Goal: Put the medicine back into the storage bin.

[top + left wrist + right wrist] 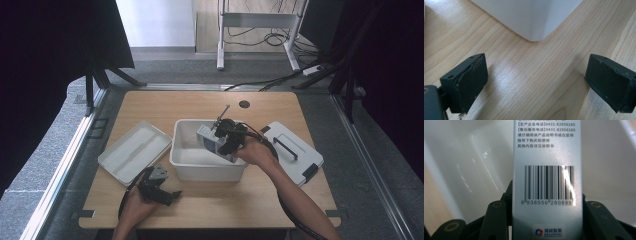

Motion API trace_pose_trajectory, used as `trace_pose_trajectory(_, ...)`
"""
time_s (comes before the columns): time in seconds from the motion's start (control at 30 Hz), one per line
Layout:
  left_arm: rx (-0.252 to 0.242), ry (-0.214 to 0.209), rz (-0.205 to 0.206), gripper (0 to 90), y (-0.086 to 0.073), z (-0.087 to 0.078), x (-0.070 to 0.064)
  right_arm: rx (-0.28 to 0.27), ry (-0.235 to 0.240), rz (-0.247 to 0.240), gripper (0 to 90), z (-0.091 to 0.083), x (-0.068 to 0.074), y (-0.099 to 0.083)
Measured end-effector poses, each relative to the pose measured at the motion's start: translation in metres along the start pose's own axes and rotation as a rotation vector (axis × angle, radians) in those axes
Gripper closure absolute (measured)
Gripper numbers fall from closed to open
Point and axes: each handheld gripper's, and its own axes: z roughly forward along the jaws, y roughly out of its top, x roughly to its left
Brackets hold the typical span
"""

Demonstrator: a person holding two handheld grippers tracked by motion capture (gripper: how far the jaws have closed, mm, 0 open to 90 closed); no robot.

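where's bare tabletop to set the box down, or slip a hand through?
Free: the far strip of the table behind the white bin, and the near edge between the left gripper and the right forearm. Crowded: the middle row, tray, bin, lid nearly side by side. The right gripper holds the box over the bin.

A silver-grey carton (547, 182) with printed text and a barcode stood lengthwise up the frame's centre, gripped at its sides. From above, near mid-frame, the carton (212, 140) hung tilted over a white tub (200, 170).
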Motion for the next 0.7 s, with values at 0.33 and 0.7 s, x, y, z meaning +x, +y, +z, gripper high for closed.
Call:
trace_pose_trajectory(0.33, 0.0, 0.001, 0.001, 4.4, 0.0, 0.0, 0.0, 0.037, 0.025, 0.017, 55.3, 0.032, -0.003, -0.005)
trace_pose_trajectory(0.7, -0.001, 0.001, 0.001, 4.6, 0.0, 0.0, 0.0, 0.017, 0.048, 0.035, 48.6, 0.028, -0.004, -0.003)
